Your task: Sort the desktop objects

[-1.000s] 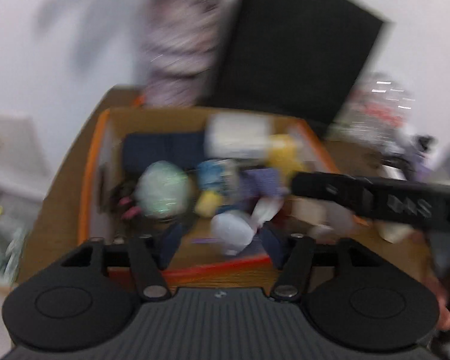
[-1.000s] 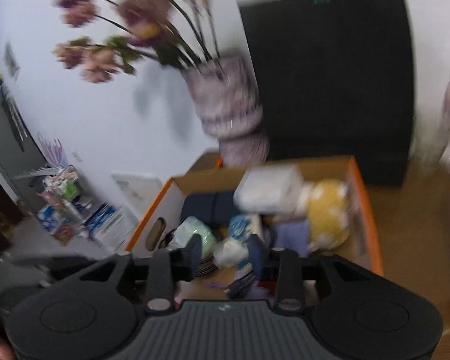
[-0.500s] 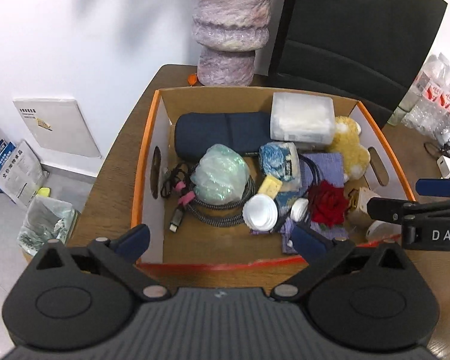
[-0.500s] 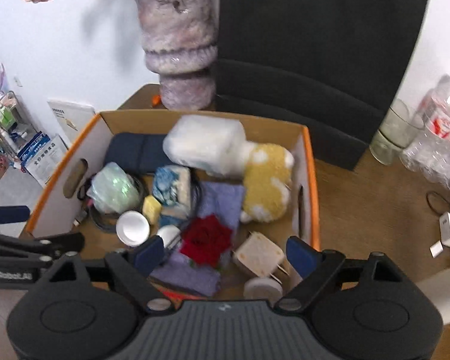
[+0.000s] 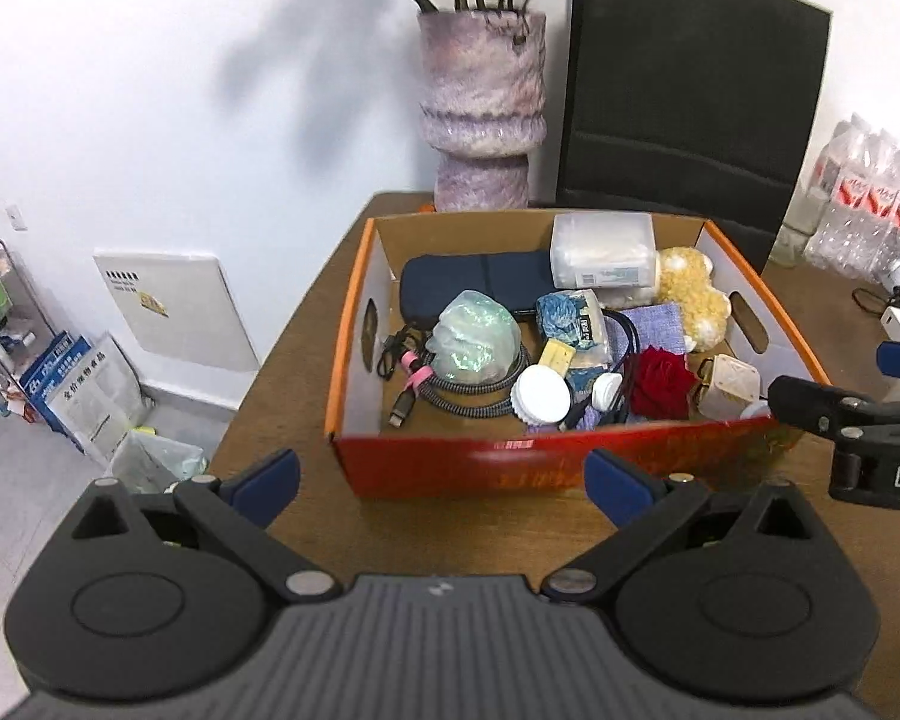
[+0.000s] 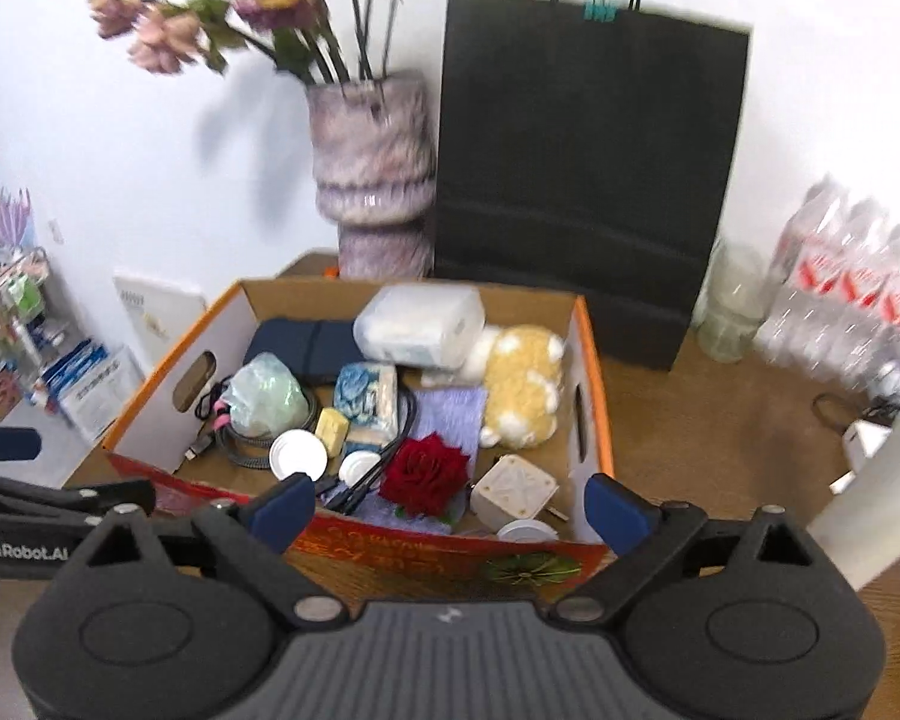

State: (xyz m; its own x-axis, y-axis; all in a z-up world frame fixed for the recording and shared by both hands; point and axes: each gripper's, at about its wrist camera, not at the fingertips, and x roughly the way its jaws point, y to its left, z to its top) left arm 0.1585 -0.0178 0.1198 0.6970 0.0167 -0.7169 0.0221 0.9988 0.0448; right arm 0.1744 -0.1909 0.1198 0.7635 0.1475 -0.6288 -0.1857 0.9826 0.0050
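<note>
Our left gripper point(image 5: 441, 477) and right gripper point(image 6: 450, 501) hang wide apart, empty, before the crowded box point(image 5: 510, 462).
Reaching mid-frame, we risk snagging the cables point(image 5: 450, 393), seemingly coiled around neighbours.

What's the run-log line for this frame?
left tongs: open, empty | right tongs: open, empty | both in front of cardboard box | red rose, plush toy inside | no grasp yet

The wooden table point(image 5: 282, 360) carries a cardboard box point(image 5: 354, 324) (orange-rimmed), vase point(image 5: 480, 114) and black bag point(image 5: 684, 96).
</note>
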